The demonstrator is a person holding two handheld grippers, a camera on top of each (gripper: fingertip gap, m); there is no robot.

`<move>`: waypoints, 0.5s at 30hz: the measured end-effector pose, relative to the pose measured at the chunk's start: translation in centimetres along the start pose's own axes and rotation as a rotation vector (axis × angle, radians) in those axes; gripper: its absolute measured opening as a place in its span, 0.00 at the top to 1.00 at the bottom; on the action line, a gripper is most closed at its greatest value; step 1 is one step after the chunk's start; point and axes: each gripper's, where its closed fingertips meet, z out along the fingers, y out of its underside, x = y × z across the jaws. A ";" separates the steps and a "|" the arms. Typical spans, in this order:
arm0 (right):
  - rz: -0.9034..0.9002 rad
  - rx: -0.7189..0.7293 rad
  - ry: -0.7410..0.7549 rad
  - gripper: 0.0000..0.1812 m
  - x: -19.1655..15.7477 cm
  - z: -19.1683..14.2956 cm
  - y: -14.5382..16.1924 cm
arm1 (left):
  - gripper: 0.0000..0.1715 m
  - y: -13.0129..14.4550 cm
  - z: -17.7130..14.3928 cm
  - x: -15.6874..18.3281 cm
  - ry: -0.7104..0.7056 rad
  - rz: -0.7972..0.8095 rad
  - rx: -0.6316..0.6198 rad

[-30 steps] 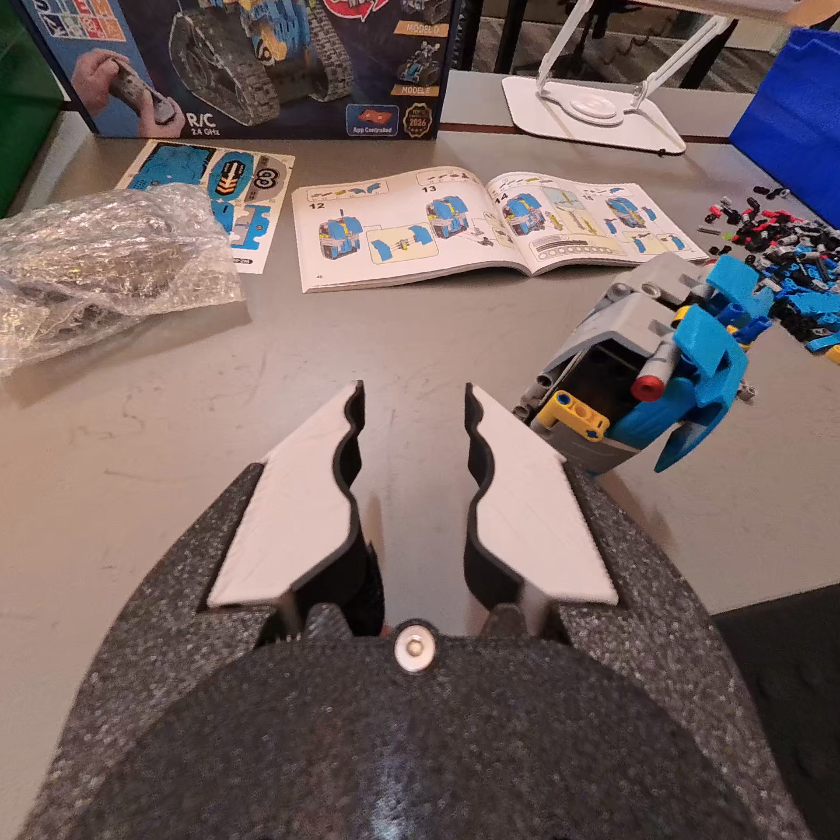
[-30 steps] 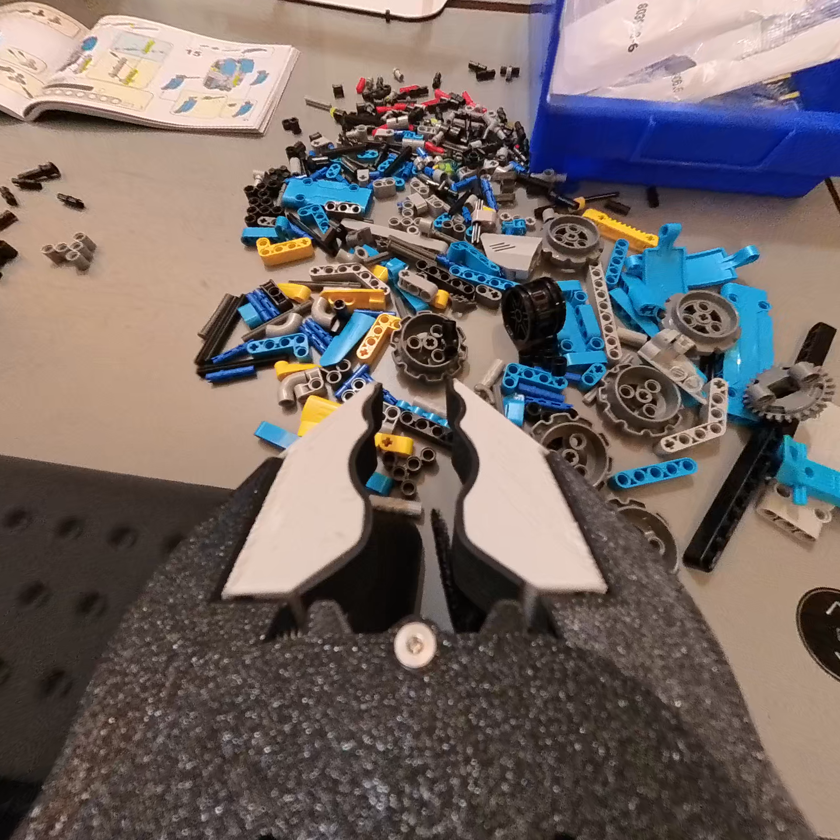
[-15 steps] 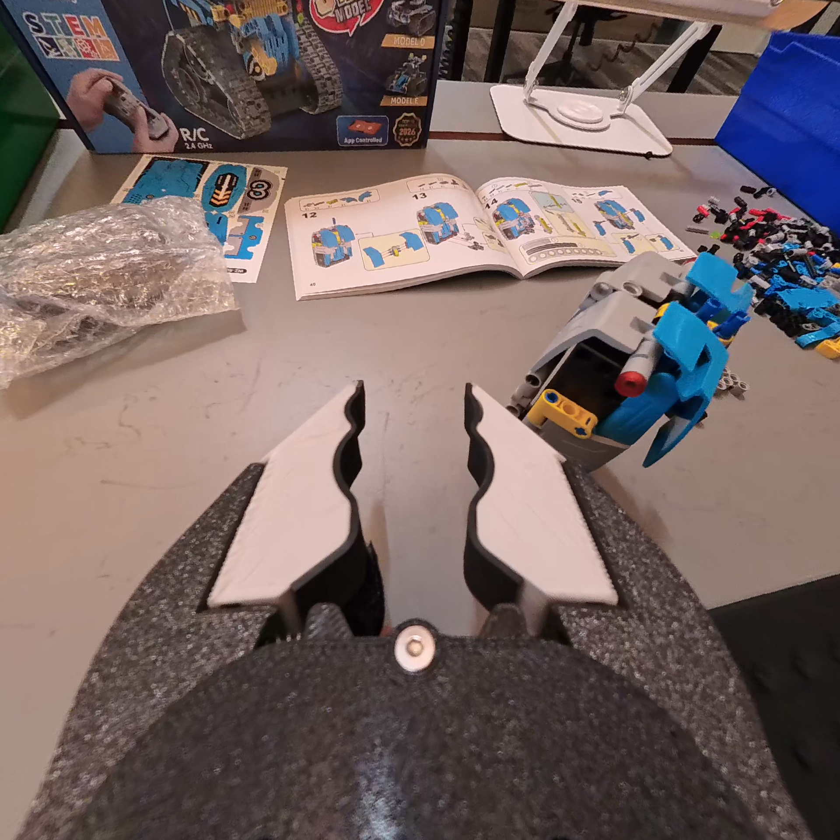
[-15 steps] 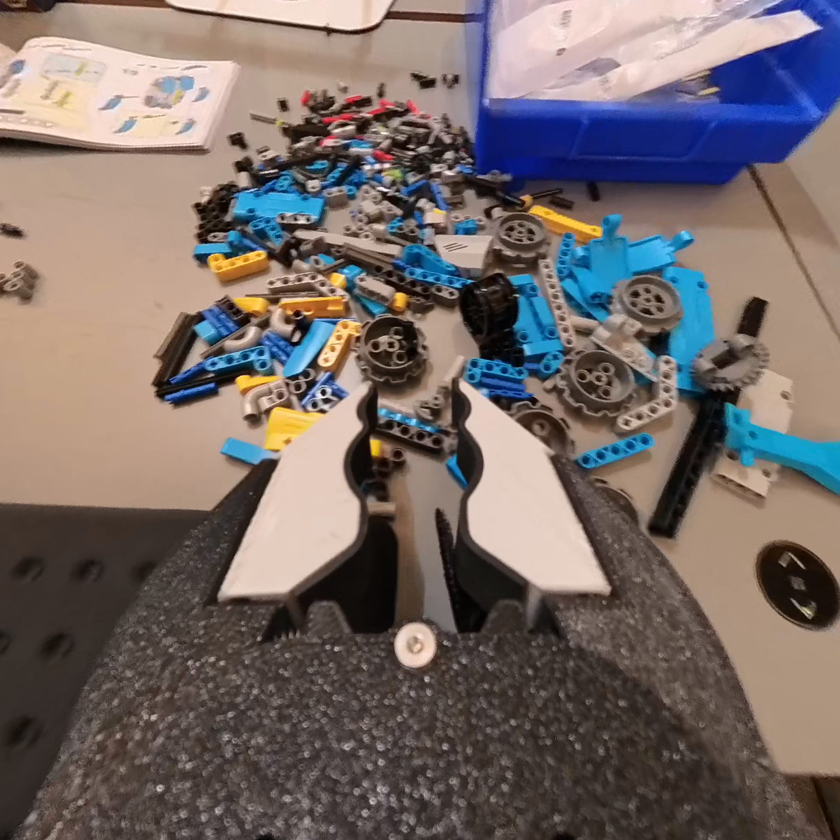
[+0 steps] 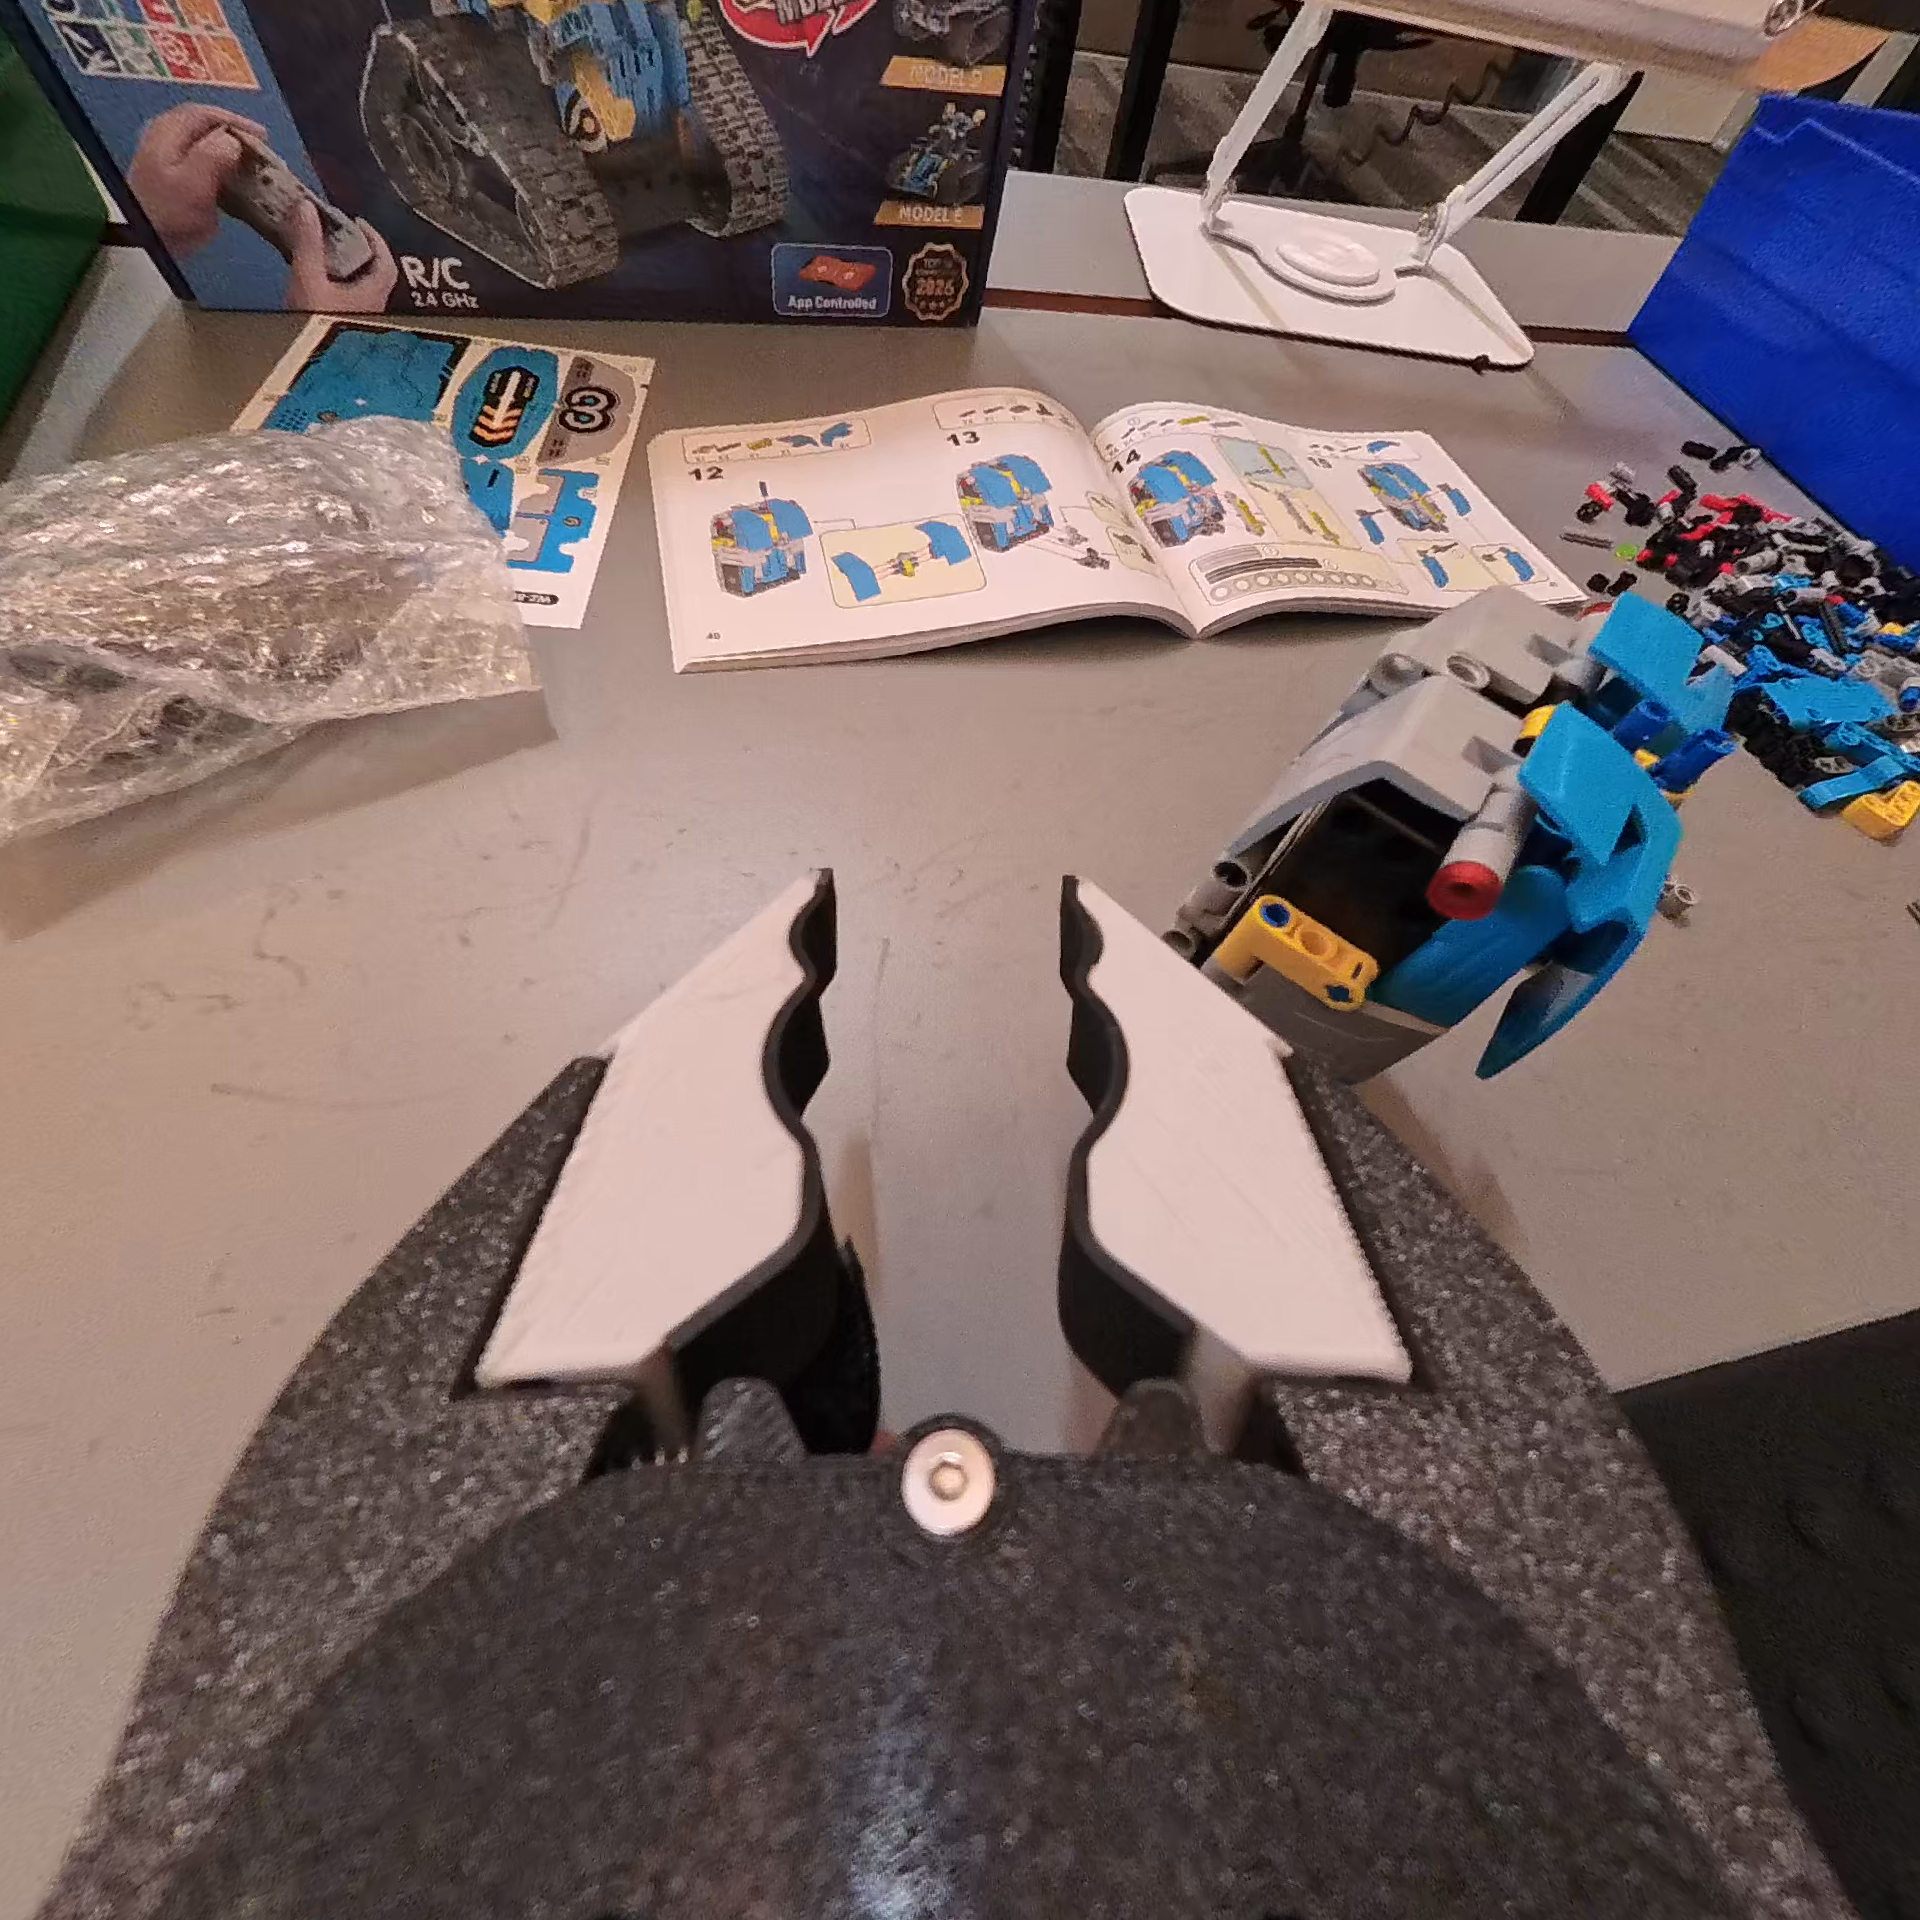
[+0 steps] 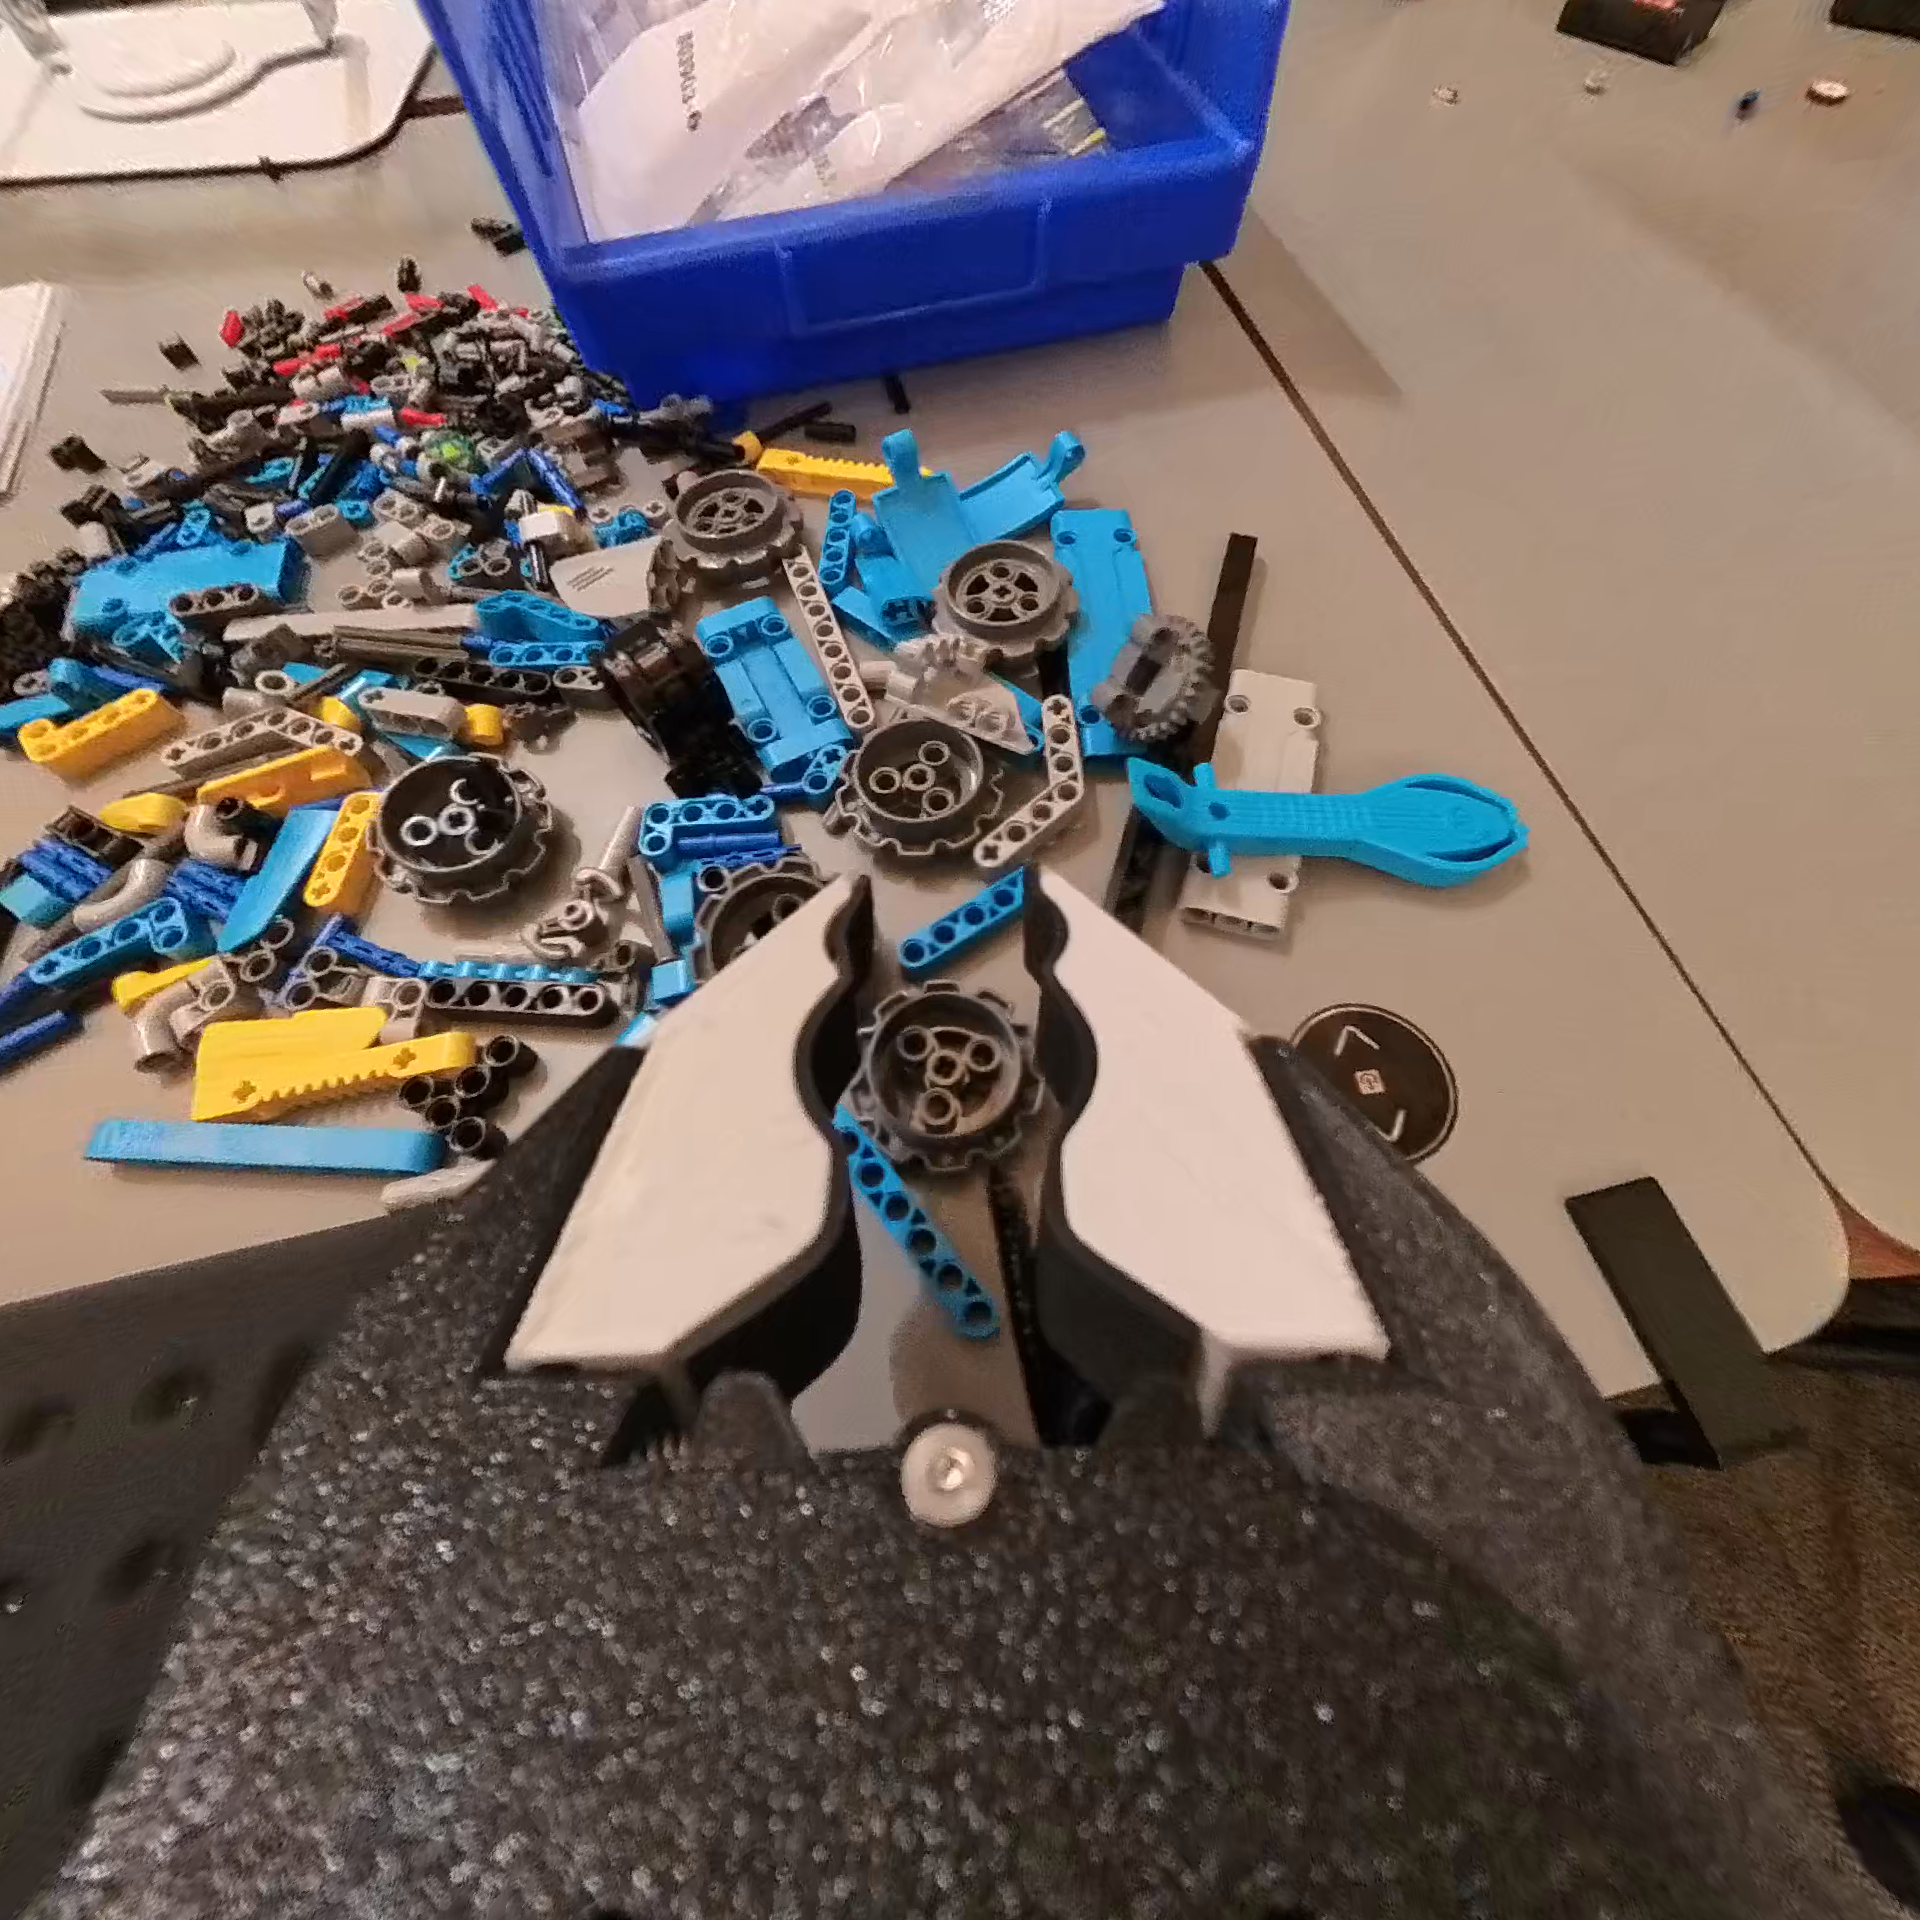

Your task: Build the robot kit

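My left gripper (image 5: pixel 948 904) is open and empty above bare grey table (image 5: pixel 727 831). A partly built grey, blue and yellow brick model (image 5: pixel 1455 831) lies just right of its right finger. My right gripper (image 6: pixel 948 894) is open over the near edge of a pile of loose bricks (image 6: pixel 468 675). A dark grey sprocket wheel (image 6: pixel 940 1070) lies on the table between its fingers, with a blue holed beam (image 6: pixel 914 1226) beside it. I cannot tell whether the fingers touch the wheel.
An open instruction booklet (image 5: pixel 1039 520), a sticker sheet (image 5: pixel 447 416), a bubble-wrap bag (image 5: pixel 229 603), the kit box (image 5: pixel 571 156) and a white stand (image 5: pixel 1320 270) lie beyond the left gripper. A blue bin (image 6: pixel 883 260) holds bags. The table's corner (image 6: pixel 1766 1226) is at right. The tips of one gripper are about 55 cm away from the tips of the other.
My right gripper has moved right along the pile, so the sprocket wheel now lies between its fingers. The left gripper has barely moved and stays open.
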 end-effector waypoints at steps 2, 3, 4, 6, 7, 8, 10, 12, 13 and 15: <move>-0.019 -0.002 -0.001 0.84 -0.3 0.0 0.0 | 0.75 0.0 0.0 0.0 0.000 -0.002 0.000; -0.023 -0.002 -0.005 0.84 -0.5 0.0 0.0 | 0.75 0.0 0.0 0.0 -0.001 0.001 -0.001; -0.024 -0.002 -0.011 0.84 -0.6 0.0 0.0 | 0.75 0.0 0.0 0.0 -0.002 0.004 -0.002; -0.024 0.000 -0.024 0.85 -0.9 0.0 0.0 | 0.75 0.1 0.0 0.1 -0.005 0.010 -0.004; -0.026 0.003 -0.034 0.85 -1.1 0.0 0.0 | 0.75 0.1 0.0 0.1 -0.005 0.012 -0.004; -0.031 0.007 -0.048 0.85 -1.5 0.0 -0.1 | 0.75 0.1 0.0 0.1 -0.005 0.011 -0.004; -0.056 0.020 -0.075 0.85 -2.3 -0.1 -0.4 | 0.75 0.1 0.0 0.0 -0.004 0.009 -0.003; -0.102 0.038 -0.113 0.84 -3.7 -0.3 -0.7 | 0.75 0.1 0.0 0.0 -0.003 0.009 -0.003; -0.129 0.049 -0.133 0.84 -4.5 -0.4 -0.8 | 0.75 0.1 0.0 0.1 -0.003 0.009 -0.003; -0.183 0.072 -0.175 0.85 -6.3 -0.7 -1.0 | 0.75 0.0 0.0 0.1 -0.002 0.009 -0.002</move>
